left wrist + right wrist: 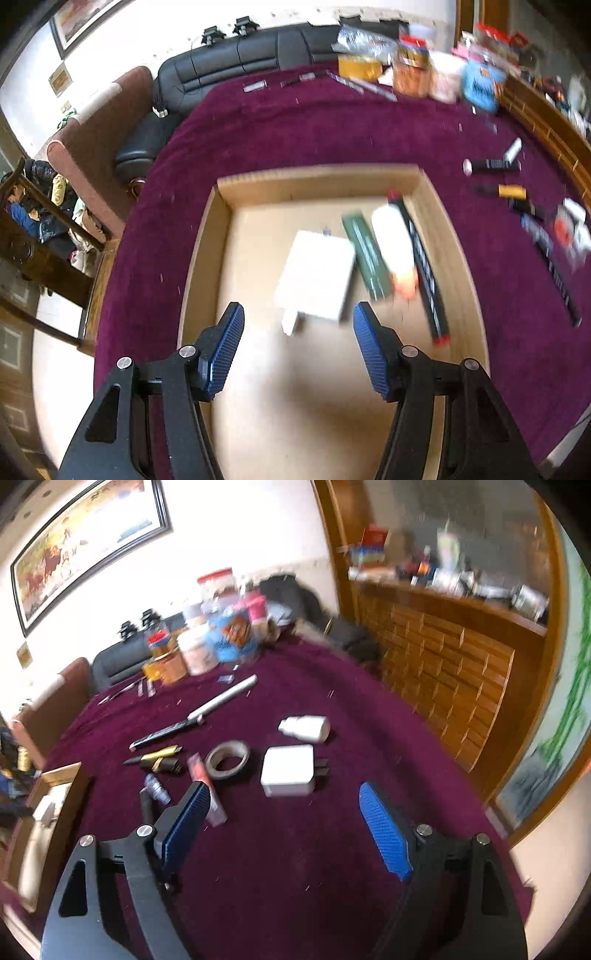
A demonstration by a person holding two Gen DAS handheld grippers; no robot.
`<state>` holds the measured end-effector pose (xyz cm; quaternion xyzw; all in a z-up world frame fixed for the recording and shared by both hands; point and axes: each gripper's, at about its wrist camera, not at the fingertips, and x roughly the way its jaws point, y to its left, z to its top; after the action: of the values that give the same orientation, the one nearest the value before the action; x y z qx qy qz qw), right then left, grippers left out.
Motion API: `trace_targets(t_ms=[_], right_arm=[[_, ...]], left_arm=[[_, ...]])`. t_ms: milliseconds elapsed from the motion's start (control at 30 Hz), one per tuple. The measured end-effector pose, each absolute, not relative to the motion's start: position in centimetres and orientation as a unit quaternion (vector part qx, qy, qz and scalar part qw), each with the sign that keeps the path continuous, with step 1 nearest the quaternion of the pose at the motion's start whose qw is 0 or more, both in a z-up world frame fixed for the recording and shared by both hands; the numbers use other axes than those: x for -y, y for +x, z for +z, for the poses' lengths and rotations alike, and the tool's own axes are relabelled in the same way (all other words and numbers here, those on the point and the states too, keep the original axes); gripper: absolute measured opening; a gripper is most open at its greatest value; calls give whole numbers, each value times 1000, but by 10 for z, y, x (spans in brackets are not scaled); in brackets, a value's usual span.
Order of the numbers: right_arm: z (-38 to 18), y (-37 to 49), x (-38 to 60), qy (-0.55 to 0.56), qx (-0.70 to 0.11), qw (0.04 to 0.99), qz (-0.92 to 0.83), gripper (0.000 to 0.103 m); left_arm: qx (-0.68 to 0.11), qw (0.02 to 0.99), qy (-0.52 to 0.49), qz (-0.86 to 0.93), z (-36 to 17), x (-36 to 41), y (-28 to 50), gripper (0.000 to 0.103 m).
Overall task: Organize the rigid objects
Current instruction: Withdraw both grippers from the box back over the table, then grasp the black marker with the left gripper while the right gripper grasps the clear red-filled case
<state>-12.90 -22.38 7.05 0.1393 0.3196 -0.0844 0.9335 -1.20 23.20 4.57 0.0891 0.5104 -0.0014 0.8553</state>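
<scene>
Left gripper (298, 325) spread wide, nothing between the blue pads (228, 349), hovering over cardboard box (207, 236) on the purple cloth (280, 129). Inside box: white adapter (314, 275) at 12 o'clock just past the fingertips, prongs toward the gripper; green flat case (365, 253) at 1 o'clock, touching or just beside the adapter; white bottle with orange cap (393, 245) next, alongside the case; long black strip with red ends (424, 266) against the box's right wall. Outside box at 2 o'clock: black and gold pens and small packs (too blurred to name).

Right gripper (286, 810) also wide, holding nothing, low over the cloth. White charger block (288, 770) at 12 o'clock, just beyond the tips, black plug at its right side. White squeeze bottle (306, 728) farther at 12, lying flat. Tape roll (227, 759) at 11 o'clock beside the charger, apart from it. Red-and-clear packet (205, 786) touching or passing behind the left finger (cannot tell which). Gold pen (159, 757) and black-and-silver knife-like tool (192, 720) at 10–11 o'clock. Jars and tins (207, 642) clustered at the far edge.
</scene>
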Motion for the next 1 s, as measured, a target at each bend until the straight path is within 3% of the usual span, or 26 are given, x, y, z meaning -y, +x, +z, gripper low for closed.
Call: trace_targets(t_ms=[167,367,533,567,633,733,1000], right_arm=[[68,-134,224,135,-321,933,-94,84],[71,-136,223,136,-323,932,-96,84],[70,-137,233,139,-327,929,-101,84],[69,-135,236,143,-328,928,-103,84],[65,-129,242,158,-331,925,-104,84],[55,-116,251,181,-323,923,-106,84],[37,-83,266,204,-313,923,-92,83]], left_arm=[[-553,831,63,3,22,-232,4,44],[-531,847,-4,37,23,-242,44,44],[-483,874,-56,-3,63,-232,13,45],[-476,877,-60,-16,71,-226,2,46],[-462,883,-66,-49,85,-209,-17,61],[-444,888,-55,-105,102,-166,-39,74],[-524,828,-26,-198,49,-26,-33,74]])
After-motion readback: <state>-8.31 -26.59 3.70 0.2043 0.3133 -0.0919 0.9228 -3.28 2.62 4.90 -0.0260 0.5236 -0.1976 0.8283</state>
